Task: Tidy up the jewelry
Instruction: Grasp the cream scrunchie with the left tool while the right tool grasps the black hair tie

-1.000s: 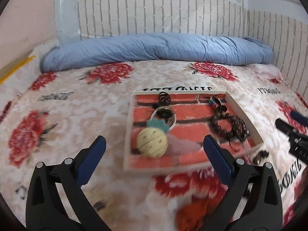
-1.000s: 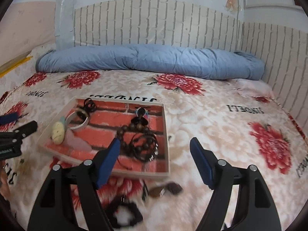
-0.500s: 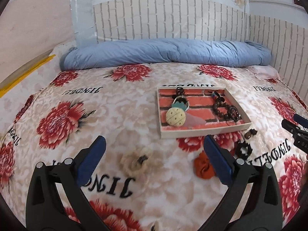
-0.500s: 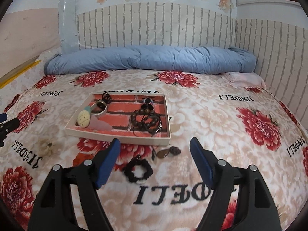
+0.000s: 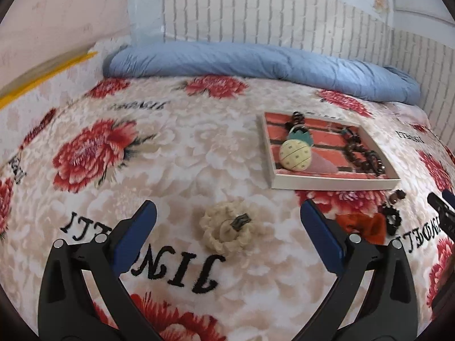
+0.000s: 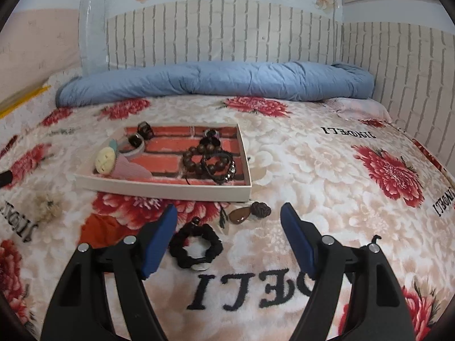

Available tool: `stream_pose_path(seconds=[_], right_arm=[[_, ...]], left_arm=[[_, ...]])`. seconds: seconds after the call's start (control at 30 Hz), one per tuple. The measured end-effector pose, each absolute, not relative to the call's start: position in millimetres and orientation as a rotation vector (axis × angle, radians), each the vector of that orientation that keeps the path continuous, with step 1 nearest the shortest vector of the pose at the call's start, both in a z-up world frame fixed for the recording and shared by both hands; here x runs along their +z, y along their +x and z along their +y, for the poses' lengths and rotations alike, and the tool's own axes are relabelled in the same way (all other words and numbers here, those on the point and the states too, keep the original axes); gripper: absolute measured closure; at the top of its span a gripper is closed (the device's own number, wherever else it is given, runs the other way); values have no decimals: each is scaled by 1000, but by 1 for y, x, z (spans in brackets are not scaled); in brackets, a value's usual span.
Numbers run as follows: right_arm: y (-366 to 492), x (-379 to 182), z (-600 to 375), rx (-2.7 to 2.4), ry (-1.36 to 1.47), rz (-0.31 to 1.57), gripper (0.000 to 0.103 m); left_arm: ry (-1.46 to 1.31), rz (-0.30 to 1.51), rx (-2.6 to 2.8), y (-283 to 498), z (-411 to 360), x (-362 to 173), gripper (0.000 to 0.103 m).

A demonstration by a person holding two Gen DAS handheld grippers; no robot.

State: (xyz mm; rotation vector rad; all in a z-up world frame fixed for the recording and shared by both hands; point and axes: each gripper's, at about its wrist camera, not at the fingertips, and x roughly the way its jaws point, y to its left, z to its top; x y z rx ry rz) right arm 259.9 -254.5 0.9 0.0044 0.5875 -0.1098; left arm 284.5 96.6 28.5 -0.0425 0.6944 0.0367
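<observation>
- Already in the shallow white tray with brick-print floor (image 6: 170,189): dark wooden bead bracelet (image 6: 209,159), cream pineapple charm (image 6: 104,160).
- Left on the blanket: cream knitted scrunchie (image 5: 227,228), black scrunchie (image 6: 196,245), brown teardrop pendant (image 6: 240,215).
- Left gripper (image 5: 227,221) and right gripper (image 6: 229,221): both spread wide, empty.

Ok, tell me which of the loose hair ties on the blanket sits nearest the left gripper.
The fluffy cream scrunchie with the dark clip: it lies right ahead between the open left gripper fingers. The orange scrunchie and black scrunchie lie farther right.
</observation>
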Motion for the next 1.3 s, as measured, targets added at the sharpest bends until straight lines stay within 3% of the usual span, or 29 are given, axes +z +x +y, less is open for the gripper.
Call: stream_pose_path(seconds=[0.8,0.9,1.17,1.3], right_arm=[[315,-67,-261,-106,1,802,30],[318,-72,-260,-105,-6,821,30],[322,-78,-253,-92,-35,852,31],[324,-81,-254,-77,-21,871,35]], left_arm=[[83,828,44,349,106,-44,6],[87,853,57,353,107,-53,13],[-13,899,-12,357,112,-65,17],[-19,898,-41,356,108,-66,29]])
